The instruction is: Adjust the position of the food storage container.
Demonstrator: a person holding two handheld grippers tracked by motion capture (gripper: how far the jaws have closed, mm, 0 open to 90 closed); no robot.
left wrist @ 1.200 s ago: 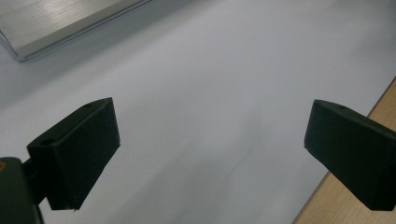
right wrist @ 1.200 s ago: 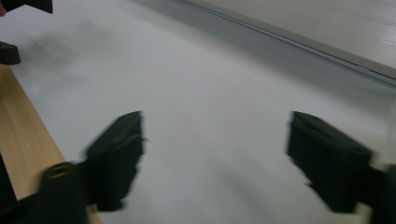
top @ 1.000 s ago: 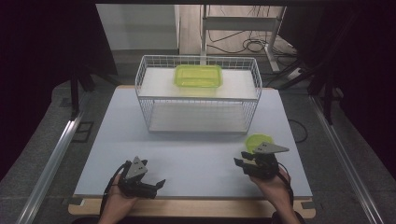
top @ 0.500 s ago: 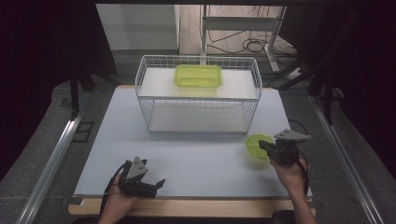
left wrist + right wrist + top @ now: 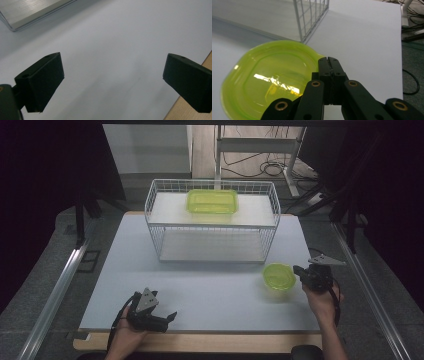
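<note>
Translucent yellow-green plastic bowl (image 5: pixel 269 82) | on white counter (image 5: pixel 210 290), beside wire basket (image 5: pixel 212 222) | right gripper (image 5: pixel 329 65) pinching its rim, likely for carrying | left gripper (image 5: pixel 112 82) spread, idle

Surface (image 5: pixel 210 295): matt white, smooth, with bare wood edging at the near side. Wire basket (image 5: pixel 212 222): thin white-coated metal wire, shelf panels inside look brushed and pale with a slight sheen. Lid (image 5: pixel 269 80): translucent yellow-green plastic, glossy, with bright highlights. Container (image 5: pixel 212 201) on the basket's upper shelf: same translucent green plastic. Left claw (image 5: pixel 112 77): matt black pads, slightly grainy. Right claw (image 5: pixel 329 67): matt black plastic links with brass-coloured rivets.
</note>
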